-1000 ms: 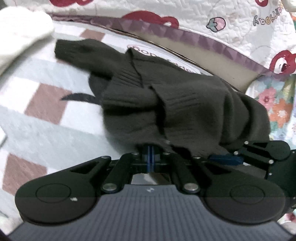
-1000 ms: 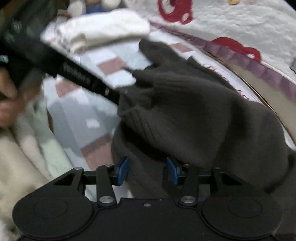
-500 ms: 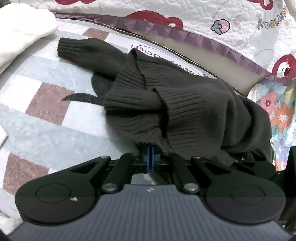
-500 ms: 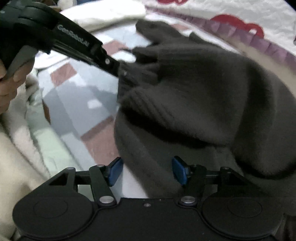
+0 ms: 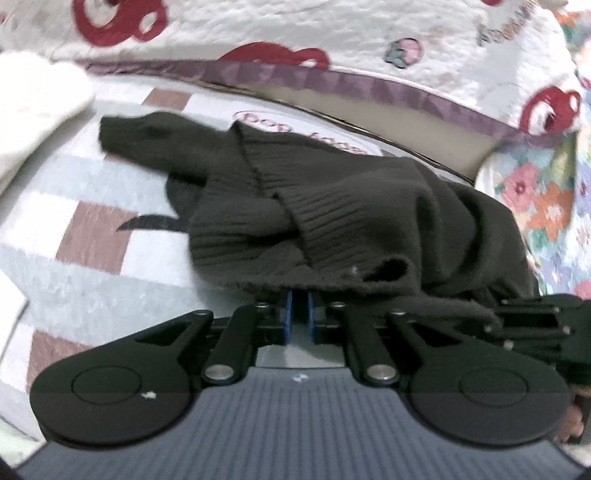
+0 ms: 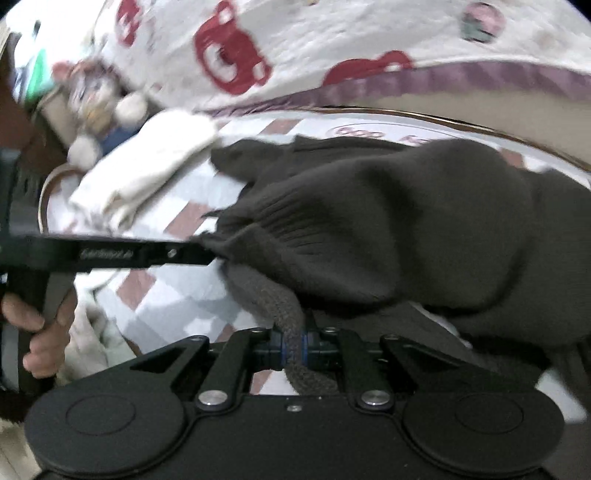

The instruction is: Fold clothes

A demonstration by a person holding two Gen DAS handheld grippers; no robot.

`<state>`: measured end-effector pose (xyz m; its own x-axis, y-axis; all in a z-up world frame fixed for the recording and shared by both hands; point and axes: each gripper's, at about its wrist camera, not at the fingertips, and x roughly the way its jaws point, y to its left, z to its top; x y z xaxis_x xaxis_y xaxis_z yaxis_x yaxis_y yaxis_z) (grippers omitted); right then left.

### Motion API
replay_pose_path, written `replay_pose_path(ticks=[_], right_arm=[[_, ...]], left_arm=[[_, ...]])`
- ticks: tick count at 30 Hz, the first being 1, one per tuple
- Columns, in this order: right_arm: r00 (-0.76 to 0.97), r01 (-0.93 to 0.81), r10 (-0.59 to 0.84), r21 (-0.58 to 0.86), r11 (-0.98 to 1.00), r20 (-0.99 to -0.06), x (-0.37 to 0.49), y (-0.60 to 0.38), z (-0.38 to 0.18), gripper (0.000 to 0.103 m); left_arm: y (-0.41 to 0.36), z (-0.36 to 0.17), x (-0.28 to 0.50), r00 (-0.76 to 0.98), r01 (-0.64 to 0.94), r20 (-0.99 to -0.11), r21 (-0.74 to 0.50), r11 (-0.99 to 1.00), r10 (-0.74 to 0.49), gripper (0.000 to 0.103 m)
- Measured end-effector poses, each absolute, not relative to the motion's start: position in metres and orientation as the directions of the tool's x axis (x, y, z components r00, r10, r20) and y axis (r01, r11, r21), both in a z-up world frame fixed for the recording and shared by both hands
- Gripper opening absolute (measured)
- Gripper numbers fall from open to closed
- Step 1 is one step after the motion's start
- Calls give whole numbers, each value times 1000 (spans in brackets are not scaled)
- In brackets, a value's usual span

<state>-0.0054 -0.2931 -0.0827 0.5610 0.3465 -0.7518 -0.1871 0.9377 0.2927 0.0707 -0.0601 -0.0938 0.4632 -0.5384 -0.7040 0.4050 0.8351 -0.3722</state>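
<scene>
Clamped the right gripper [image 6: 291, 347] hard onto a thick rolled edge of the dark sweater [image 5: 369, 206], fingers closing with the knit squeezed between the blue pads. Grabbed there, by the look of it, to get a second anchor along the same hem for lifting and spreading.

Over to the left gripper [image 5: 299, 314]: fingers easing apart, a slim gap between the pads, the frayed hem draped right over the tips. From the right wrist view, cloth drawn to a point at that tip, so judged as caught there for now, though only lightly. Held out flat from the side by a hand [image 6: 40, 325] around the trigger grip.

Left the sweater heaped mid-bed on the checked sheet [image 5: 92, 236], folded over itself, one sleeve cuff [image 5: 125, 129] flung out toward the far left. Nowhere near a tidy fold yet; more like hunting for the corners.

Soft, heavy ribbed knit, fuzzy at the edge, slumping into fat rounded folds. Likely to sag and stretch rather than hold a crease. Pale blue, white and brown squares on the sheet beneath. Behind, a puffy quilt [image 5: 332, 33] stitched in swirls with red prints and a purple border. Off to the far left, a cream folded garment [image 6: 147, 166], parked clear of the work, and a plush toy [image 6: 99, 107] beyond, blurred.
</scene>
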Motion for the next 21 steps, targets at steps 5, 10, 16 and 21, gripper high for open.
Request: replay_pose_path(ticks=[5, 10, 16, 21], right_arm=[[615, -121, 370, 380, 917, -696, -12, -319, -71, 8], [663, -123, 380, 406, 905, -645, -14, -332, -54, 8], [706, -197, 394, 371, 907, -588, -24, -340, -22, 9], [734, -202, 374, 344, 917, -566, -30, -355, -5, 9]], left_arm=[[-70, -82, 59, 465, 447, -682, -370, 815, -565, 30], [-81, -68, 45, 506, 524, -620, -330, 785, -599, 38], [-98, -74, 38, 513, 554, -666, -226, 802, -542, 53], [-98, -71, 34, 482, 590, -631, -279, 758, -608, 53]])
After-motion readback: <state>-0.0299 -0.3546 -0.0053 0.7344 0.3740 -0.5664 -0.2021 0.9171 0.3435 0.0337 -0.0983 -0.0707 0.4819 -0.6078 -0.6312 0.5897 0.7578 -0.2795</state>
